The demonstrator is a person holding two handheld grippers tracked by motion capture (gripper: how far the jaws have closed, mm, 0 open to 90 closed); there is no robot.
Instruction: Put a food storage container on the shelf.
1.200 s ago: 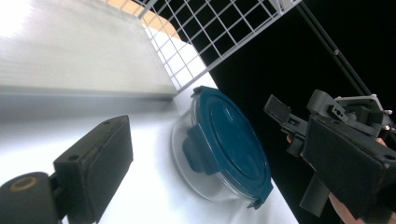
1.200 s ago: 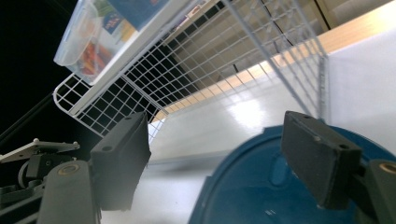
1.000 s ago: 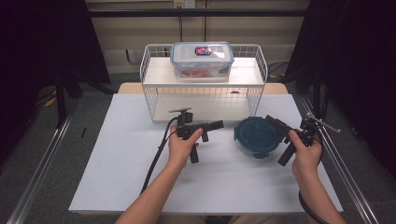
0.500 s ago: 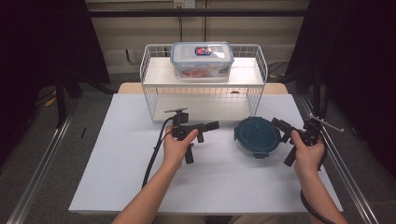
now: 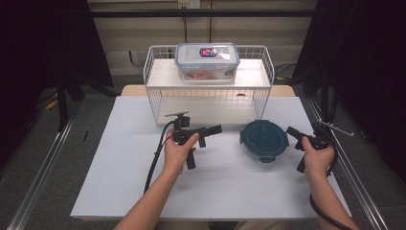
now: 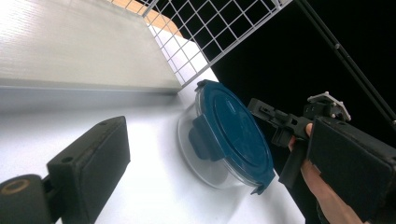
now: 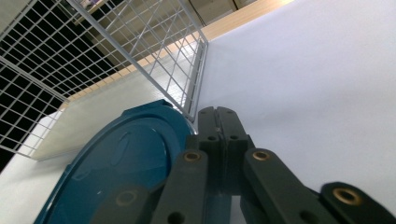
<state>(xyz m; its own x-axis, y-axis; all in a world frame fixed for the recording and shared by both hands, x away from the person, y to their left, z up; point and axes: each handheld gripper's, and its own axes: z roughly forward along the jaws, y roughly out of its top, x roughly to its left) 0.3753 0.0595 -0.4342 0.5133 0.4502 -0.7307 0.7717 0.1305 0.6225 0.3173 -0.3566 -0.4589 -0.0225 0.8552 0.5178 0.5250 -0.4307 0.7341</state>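
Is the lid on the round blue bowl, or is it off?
On. The blue lid sits flat on the clear round bowl, covering its top, with its side tabs folded down over the rim.

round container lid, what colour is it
Dark teal blue; the round container's lid shows best in the left gripper view.

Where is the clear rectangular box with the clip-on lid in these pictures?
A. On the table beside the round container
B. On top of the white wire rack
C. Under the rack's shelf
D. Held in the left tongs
B: in the high view the clear rectangular box sits on the top shelf of the white wire rack, behind the round container.
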